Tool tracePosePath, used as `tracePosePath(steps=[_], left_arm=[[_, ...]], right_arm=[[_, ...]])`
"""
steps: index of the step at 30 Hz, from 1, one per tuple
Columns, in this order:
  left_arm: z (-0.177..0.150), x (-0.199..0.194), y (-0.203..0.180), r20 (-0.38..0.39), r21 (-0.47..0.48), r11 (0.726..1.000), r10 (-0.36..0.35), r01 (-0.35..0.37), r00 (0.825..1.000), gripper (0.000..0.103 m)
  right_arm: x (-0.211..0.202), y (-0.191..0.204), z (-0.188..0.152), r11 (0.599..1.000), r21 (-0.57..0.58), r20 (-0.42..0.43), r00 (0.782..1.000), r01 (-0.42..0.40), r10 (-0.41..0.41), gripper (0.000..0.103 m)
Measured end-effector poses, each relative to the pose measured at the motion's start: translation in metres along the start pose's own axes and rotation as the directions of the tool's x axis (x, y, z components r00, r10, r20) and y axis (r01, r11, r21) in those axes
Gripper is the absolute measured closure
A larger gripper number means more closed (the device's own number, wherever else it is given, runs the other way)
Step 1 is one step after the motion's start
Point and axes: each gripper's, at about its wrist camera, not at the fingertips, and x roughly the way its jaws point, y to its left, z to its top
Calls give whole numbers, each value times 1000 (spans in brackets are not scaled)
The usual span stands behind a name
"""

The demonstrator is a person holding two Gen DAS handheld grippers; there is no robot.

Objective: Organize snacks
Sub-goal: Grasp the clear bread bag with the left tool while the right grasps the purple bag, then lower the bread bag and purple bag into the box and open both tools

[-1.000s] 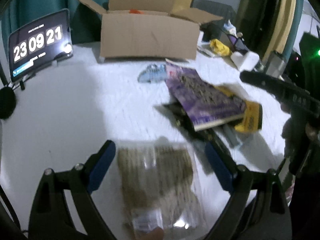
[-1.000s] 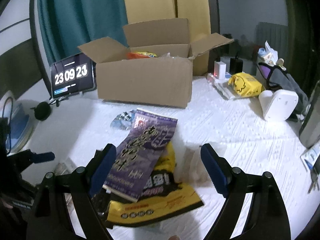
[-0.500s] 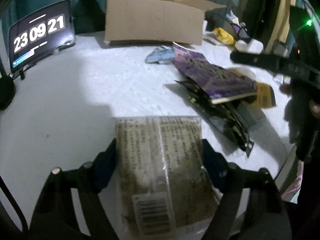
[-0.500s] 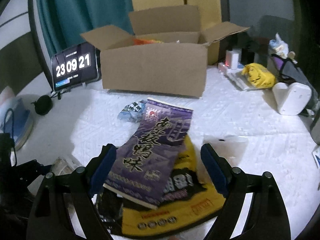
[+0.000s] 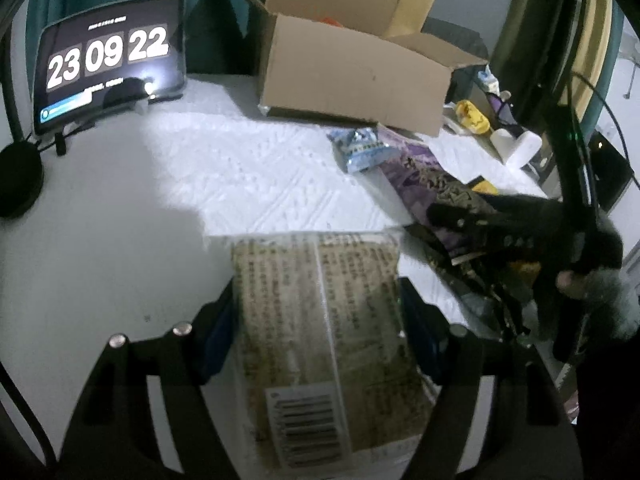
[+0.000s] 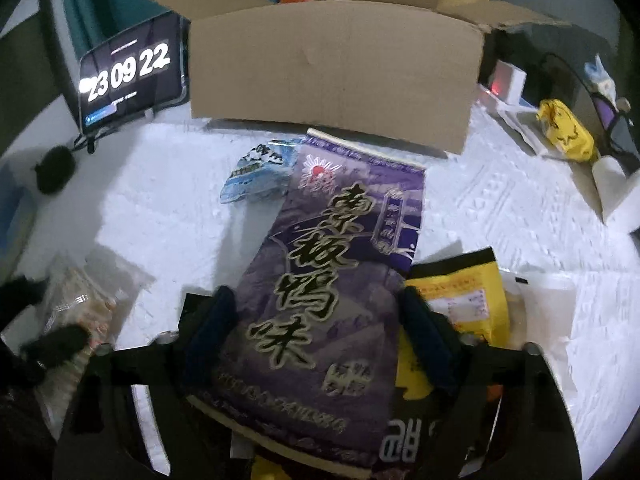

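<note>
The left tongs had closed in on a clear packet of brown snack, and their blue pads sat against both of its long edges; its barcode label faced the camera. The right tongs had just been closing too, and their pads pressed the sides of a purple snack bag printed with large characters.

That purple bag lay on top of a yellow and black bag, its far end reaching toward the open cardboard box. A small blue and white packet lay just in front of the box, touching the purple bag's upper left corner. All of this rested on a white textured counter. Something orange showed inside the box, too little of it to name.

Left of the box stood a tablet showing a clock. Right of the box, well apart, sat a yellow pouch and a white object that I could not identify.
</note>
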Motion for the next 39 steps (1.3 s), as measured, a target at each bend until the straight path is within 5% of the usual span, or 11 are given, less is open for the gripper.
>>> tracePosePath(steps=[3,8,21,26,29,39], left_arm=[[6,-2,2,12,4,1000,-3,3,1000,28],[20,-9,2,42,11,1000,-1,1,999,28],[85,-27,-10,169,81,996,14,-28,986,28],[121,-30,-14,227,101,993,31,-55,973,28],[146,-31,-16,271,108,992,39,-71,962,28],[211,-12,-19,331,119,989,41,-85,943,28]], right_arm=[[-2,6,0,1000,-29,5,1000,-1,1,54],[-23,6,8,999,-40,55,998,-1,3,64],[-98,-11,62,998,-59,260,964,-34,48,66],[-104,-23,88,996,-78,302,951,-43,65,66],[-107,-31,105,995,-88,327,942,-49,76,76],[-92,-44,148,992,-107,363,926,-70,104,85]])
